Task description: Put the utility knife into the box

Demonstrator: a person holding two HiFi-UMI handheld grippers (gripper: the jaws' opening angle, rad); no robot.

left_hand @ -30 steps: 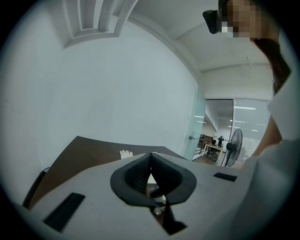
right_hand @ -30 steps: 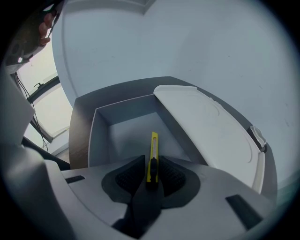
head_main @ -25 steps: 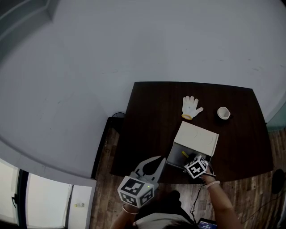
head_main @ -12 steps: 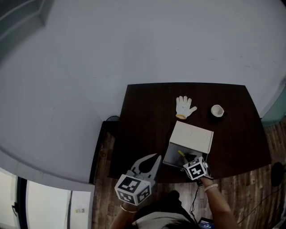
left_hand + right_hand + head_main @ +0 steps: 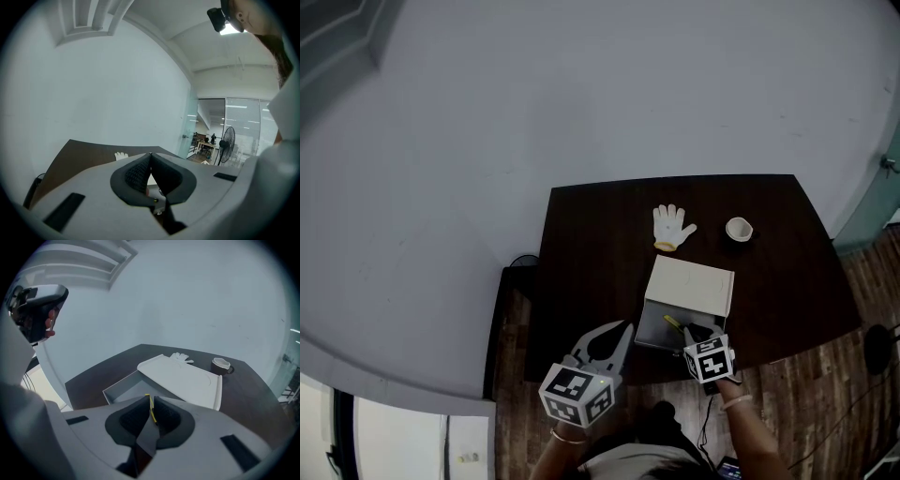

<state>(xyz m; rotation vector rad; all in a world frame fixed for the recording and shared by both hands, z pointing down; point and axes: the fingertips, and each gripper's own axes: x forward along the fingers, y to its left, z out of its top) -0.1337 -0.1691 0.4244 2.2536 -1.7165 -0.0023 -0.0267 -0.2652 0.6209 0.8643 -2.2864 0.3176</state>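
Jaws of the right gripper (image 5: 151, 398) stand nearly together, having just been closing, and clamp nothing. A thin yellow strip of the utility knife (image 5: 151, 409) shows through the slit between them. From the head view, the knife lies on the grey floor of the open box (image 5: 654, 330), just beyond this gripper's tips. The box sits at the near edge of the dark worktop (image 5: 591, 253). Its white lid (image 5: 689, 284) lies across the far side of the box, leaving the near part uncovered. Farther off, a white glove (image 5: 671, 227) lies flat, and a small cup (image 5: 738, 229) stands to its right, apart from it. The left gripper (image 5: 150, 154) hangs to the left of the box over the near edge, closed and empty.
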